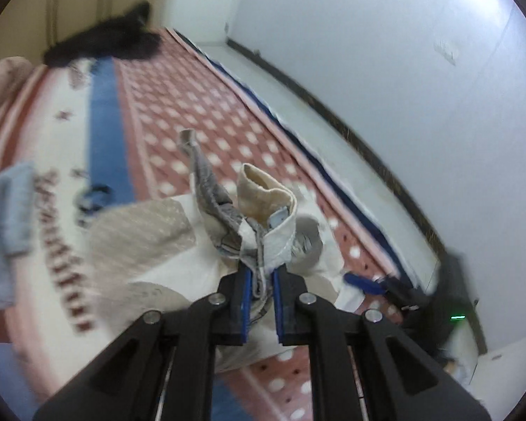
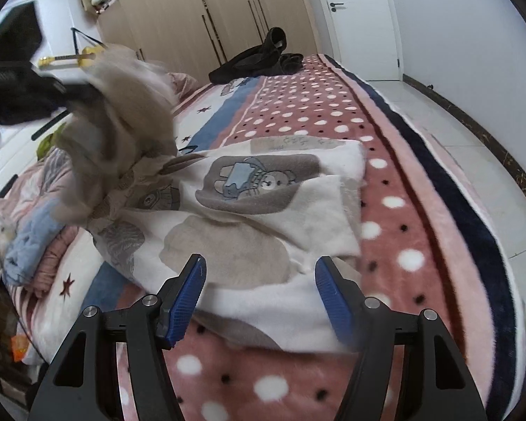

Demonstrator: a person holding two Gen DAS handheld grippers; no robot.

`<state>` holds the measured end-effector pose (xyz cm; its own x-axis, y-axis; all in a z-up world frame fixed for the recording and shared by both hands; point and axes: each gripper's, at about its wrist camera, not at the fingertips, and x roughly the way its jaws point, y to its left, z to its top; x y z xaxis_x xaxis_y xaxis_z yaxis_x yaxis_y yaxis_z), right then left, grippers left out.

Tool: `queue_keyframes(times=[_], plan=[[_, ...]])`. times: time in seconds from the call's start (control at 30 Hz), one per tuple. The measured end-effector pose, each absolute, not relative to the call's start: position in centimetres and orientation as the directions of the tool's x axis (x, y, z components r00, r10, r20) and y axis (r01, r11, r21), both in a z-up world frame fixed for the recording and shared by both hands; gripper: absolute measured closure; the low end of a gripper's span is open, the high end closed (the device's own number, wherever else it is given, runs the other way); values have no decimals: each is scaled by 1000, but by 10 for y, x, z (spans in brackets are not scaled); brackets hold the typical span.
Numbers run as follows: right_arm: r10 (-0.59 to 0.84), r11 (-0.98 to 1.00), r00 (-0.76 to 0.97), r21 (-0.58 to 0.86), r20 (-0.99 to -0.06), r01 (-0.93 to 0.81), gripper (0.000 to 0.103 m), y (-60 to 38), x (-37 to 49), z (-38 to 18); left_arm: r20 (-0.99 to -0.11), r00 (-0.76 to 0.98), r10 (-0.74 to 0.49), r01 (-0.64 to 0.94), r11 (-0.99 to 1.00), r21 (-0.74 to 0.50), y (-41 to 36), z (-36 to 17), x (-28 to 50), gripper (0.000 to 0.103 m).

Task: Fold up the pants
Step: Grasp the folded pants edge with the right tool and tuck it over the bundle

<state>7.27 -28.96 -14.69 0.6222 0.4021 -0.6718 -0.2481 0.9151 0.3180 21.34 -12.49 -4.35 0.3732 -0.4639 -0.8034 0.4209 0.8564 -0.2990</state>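
The pants (image 2: 263, 210), white fleece with grey cartoon patches, lie on the blanket (image 2: 396, 210) of the bed, one end lifted off it in a bunch. The left gripper (image 1: 262, 277) pinches that raised end, jaws pressed together on the cloth, a cuff standing up beyond them. The right gripper (image 2: 259, 280) hangs over the near edge of the pants, jaws spread, nothing gripped. A black garment (image 2: 259, 58) lies at the far end of the bed.

Pants (image 2: 263, 210) white with grey patches and a blue-grey cartoon bear print. Blanket (image 2: 385, 182) pink with white and black dots, blue stripe. Gripper pads (image 2: 189, 291) blue.
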Motion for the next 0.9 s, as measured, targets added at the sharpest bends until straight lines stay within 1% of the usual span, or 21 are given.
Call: queue_keyframes(times=[0.1,0.2,0.23,0.27,0.3,0.33,0.37,0.43,0.5,0.57,0.63,0.7,0.8,0.83,0.87,0.9], plan=[[386,921,630,317,-674,-226,42,-302,65,-143,-838,300,-455,417,853,-315,-151,-84,214,95],[377,925,631,317,-679,-211,41,-313,59,-140,-847,285,-449,419,853,-311,-149,-93,211,90],[376,925,631,317,-679,-210,41,-316,58,-139,-837,288,-465,424,846,-324,-144,-88,209,83],[377,924,631,318,-678,-211,41,-318,57,-139,-823,294,-485,426,838,-341,-139,-82,207,63],[379,923,630,320,-677,-212,41,-318,57,-138,-796,318,-516,426,827,-366,-128,-72,203,52],[385,921,630,327,-674,-213,38,-318,59,-137,-771,352,-531,422,825,-375,-119,-64,198,35],[396,915,630,340,-668,-215,34,-317,62,-135,-742,393,-544,420,824,-382,-109,-52,193,33],[431,898,628,374,-649,-230,32,-310,68,-133,-712,444,-544,410,830,-378,-82,-34,185,33],[466,880,623,404,-629,-250,28,-299,74,-129,-706,505,-496,375,863,-338,-61,-28,177,32],[509,855,608,438,-610,-277,16,-282,84,-125,-718,544,-433,335,897,-288,-41,-33,173,32],[511,855,606,433,-610,-286,15,-267,93,-125,-737,541,-405,306,911,-276,-24,-49,170,32],[504,860,602,426,-619,-282,15,-254,104,-127,-742,524,-418,305,906,-295,-17,-64,169,32],[534,841,571,460,-623,-285,15,-237,120,-133,-731,517,-445,297,894,-335,-9,-82,161,32],[513,854,576,447,-636,-267,22,-232,125,-134,-726,516,-454,293,890,-348,-7,-85,156,32],[490,866,589,434,-642,-248,56,-230,126,-135,-722,517,-459,289,888,-358,-6,-88,153,32],[482,871,592,426,-646,-244,77,-228,128,-135,-720,518,-462,288,887,-361,-7,-89,152,32]])
